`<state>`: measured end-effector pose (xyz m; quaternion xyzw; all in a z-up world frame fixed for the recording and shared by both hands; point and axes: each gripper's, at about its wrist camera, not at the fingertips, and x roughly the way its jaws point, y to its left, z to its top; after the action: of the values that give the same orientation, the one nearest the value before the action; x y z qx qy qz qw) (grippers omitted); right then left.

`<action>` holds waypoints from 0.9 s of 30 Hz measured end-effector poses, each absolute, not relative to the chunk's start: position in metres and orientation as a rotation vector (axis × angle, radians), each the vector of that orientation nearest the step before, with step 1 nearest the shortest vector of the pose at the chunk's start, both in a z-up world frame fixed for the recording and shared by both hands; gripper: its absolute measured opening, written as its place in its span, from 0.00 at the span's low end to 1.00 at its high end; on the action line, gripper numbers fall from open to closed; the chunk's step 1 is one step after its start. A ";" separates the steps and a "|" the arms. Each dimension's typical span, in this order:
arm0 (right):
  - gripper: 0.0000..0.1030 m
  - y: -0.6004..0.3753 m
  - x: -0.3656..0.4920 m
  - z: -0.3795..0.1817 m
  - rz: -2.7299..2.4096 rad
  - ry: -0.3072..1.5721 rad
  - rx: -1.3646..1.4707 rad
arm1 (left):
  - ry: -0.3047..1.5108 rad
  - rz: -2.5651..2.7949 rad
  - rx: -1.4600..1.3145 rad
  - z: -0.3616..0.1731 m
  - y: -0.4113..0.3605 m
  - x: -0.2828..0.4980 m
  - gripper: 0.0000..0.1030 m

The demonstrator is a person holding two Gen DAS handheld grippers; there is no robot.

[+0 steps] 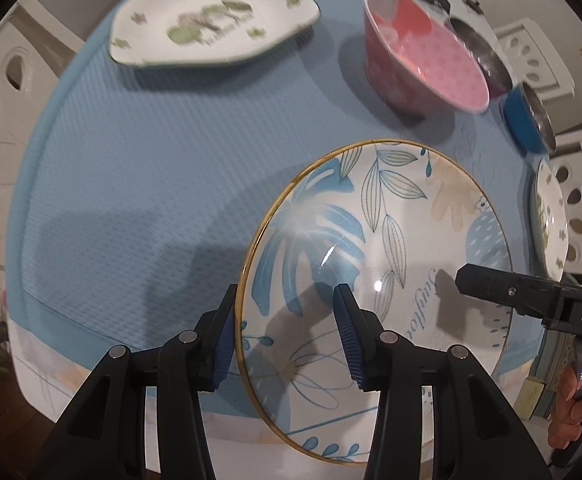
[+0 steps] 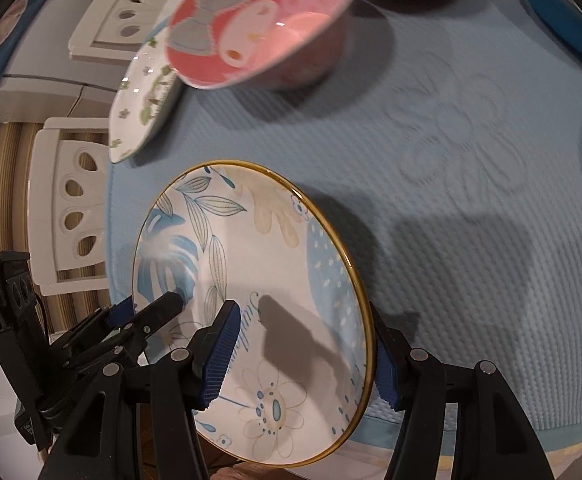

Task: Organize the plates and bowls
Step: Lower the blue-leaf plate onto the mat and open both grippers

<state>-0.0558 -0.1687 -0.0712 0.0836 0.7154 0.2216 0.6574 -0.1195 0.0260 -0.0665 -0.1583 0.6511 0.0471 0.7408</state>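
Observation:
A round plate (image 1: 375, 240) with a gold rim and blue leaf pattern hangs over the near edge of the table, held from both sides. My left gripper (image 1: 287, 296) is shut on its left rim, one pad outside and one on the inner face. My right gripper (image 2: 303, 312) is shut on the opposite rim of the same plate (image 2: 275, 248). The right gripper's finger (image 1: 487, 286) shows in the left wrist view, and the left gripper's finger (image 2: 163, 306) in the right wrist view.
On the blue quilted cloth (image 1: 131, 200) stand an octagonal white plate with green prints (image 1: 211, 20), a pink bowl (image 1: 423, 52), a dark red bowl (image 1: 479, 52) and a blue bowl (image 1: 527, 120). Another green-print plate (image 1: 551, 220) lies at the right. White chairs (image 2: 71, 200) ring the table.

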 end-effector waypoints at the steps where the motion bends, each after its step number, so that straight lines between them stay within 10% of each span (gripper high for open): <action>1: 0.58 -0.173 -0.057 -0.074 0.494 1.622 0.192 | 1.430 0.099 -0.346 -0.070 0.022 -0.120 0.41; 27: 0.57 -0.188 -0.067 -0.097 0.414 1.522 0.183 | 1.372 0.090 -0.277 -0.090 -0.004 -0.109 0.41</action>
<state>-0.0667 -0.1880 -0.0967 0.0823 0.6835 0.1860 0.7010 -0.1089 -0.0038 -0.0898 -0.1273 0.6311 0.0415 0.7641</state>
